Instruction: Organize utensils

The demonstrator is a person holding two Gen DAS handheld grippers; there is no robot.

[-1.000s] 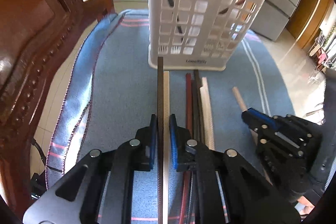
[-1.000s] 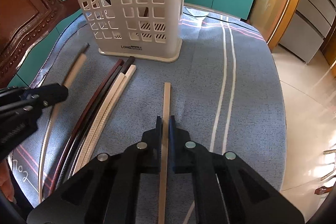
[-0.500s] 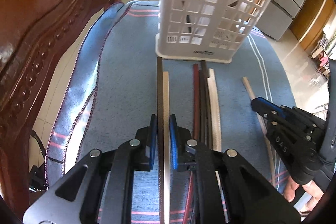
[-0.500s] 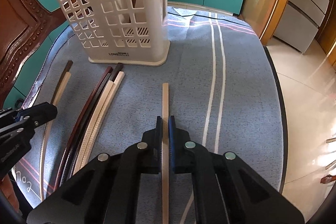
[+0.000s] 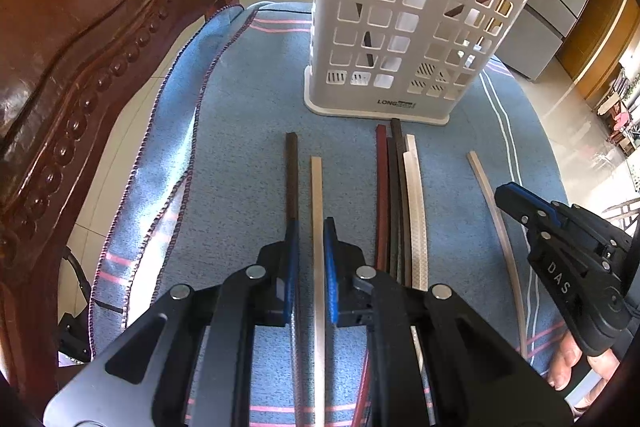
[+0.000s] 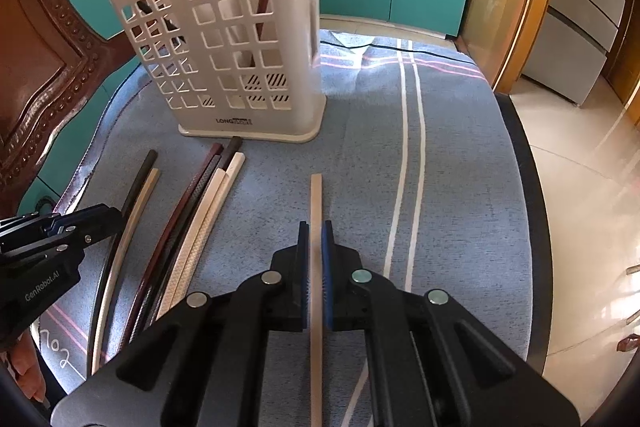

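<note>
Left gripper (image 5: 308, 247) pinches two chopsticks (image 5: 316, 195); right gripper (image 6: 316, 247) pinches a tan chopstick (image 6: 315, 203).

White lattice basket (image 5: 408, 27), blue striped cloth (image 5: 240, 131)

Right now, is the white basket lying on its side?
No. The white basket stands upright on the blue cloth, with dark sticks poking up inside it.
</note>
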